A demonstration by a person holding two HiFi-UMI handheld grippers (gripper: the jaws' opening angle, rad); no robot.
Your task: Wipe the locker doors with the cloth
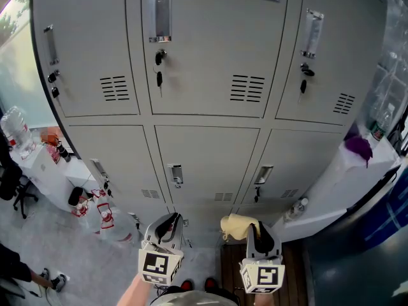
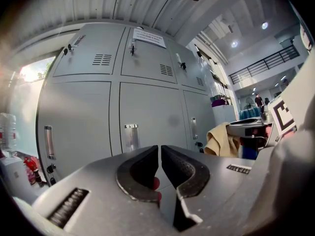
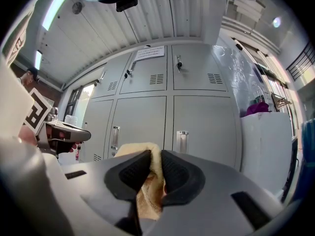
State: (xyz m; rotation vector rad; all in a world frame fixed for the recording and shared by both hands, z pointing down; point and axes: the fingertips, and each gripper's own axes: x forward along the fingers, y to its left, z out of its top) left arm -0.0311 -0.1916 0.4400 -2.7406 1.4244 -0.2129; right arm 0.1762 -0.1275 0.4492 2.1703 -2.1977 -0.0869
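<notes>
Grey locker doors [image 1: 207,56] in two rows fill the head view, each with a metal handle; the lower middle door [image 1: 204,164] faces me. My right gripper [image 1: 260,233] is shut on a tan cloth [image 1: 239,225], held low, short of the lower doors. In the right gripper view the cloth [image 3: 147,181] is pinched between the jaws, and the doors [image 3: 197,127] stand ahead. My left gripper [image 1: 167,225] is shut and empty, low beside the right one. From the left gripper view the left gripper [image 2: 160,154] points at the lockers [image 2: 147,117], with the cloth [image 2: 221,139] to its right.
A white counter [image 1: 44,164] with water bottles [image 1: 16,129] stands at the left. Spray bottles [image 1: 105,218] sit on the floor near the lower left door. A white cabinet [image 1: 344,183] with a purple item [image 1: 360,146] stands at the right. Keys [image 1: 159,78] hang from the upper locks.
</notes>
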